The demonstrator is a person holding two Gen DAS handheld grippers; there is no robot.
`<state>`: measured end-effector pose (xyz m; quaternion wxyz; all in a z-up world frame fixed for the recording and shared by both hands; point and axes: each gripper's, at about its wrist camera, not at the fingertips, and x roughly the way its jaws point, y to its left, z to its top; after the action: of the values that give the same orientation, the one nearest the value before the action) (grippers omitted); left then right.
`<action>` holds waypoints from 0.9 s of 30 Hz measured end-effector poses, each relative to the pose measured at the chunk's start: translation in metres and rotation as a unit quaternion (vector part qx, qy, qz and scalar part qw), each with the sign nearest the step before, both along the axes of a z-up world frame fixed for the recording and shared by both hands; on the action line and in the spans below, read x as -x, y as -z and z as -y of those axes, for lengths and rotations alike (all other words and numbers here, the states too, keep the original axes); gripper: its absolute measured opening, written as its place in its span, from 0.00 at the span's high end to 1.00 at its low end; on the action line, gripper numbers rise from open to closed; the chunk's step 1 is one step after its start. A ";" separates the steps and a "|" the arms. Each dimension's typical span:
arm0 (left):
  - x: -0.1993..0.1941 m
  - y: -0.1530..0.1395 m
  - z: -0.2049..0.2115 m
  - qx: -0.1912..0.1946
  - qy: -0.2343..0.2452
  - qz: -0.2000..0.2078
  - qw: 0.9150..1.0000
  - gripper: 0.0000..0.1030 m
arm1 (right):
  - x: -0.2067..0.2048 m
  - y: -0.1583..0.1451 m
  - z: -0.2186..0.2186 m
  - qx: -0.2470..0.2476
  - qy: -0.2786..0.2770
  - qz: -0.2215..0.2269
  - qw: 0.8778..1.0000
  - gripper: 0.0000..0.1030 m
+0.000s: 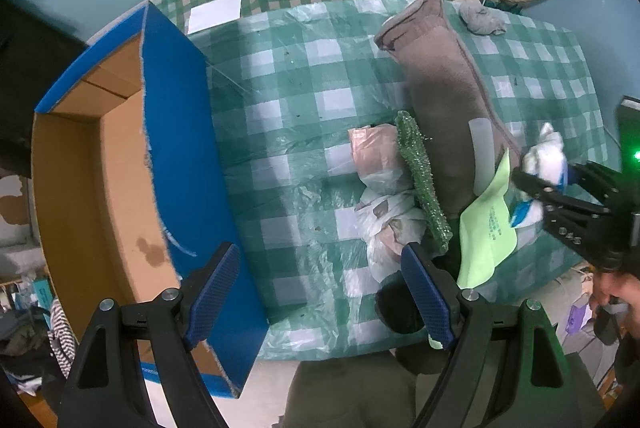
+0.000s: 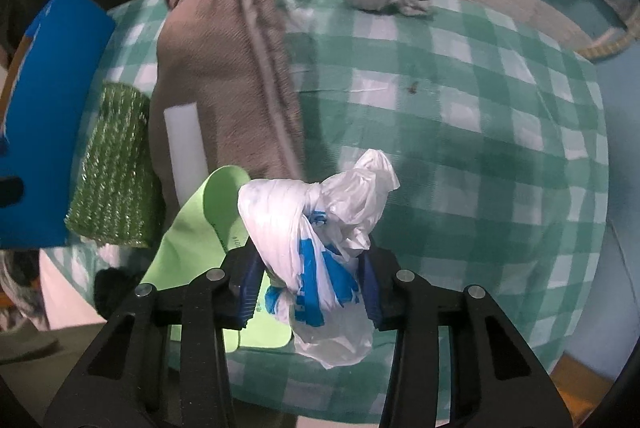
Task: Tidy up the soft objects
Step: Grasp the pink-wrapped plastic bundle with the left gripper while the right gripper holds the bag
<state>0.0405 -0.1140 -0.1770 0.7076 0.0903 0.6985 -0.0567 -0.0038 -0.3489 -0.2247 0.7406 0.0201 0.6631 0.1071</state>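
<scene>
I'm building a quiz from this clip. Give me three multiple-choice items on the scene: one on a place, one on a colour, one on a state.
1. Where does the green sponge mat lie?
A. inside the box
B. against the brown pillow
C. on the floor

2. What colour is the outside of the cardboard box?
A. red
B. blue
C. yellow

3. What is the right gripper doing?
A. hanging open
B. gripping the pillow
C. clamping the knotted plastic bag

Answers: B, the mat rests along the pillow's side; B, the outer walls show blue; C, both fingers press on the bag.
</scene>
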 end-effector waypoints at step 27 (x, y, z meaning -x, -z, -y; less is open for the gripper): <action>-0.023 0.073 0.026 0.030 -0.009 -0.057 0.998 0.19 | 0.023 -0.004 0.010 -0.013 0.026 -0.023 0.999 0.60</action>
<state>0.0636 -0.1396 -0.2496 0.6696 0.0590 0.7364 -0.0765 -0.0268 -0.3594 -0.2206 0.7276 0.0493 0.6776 0.0953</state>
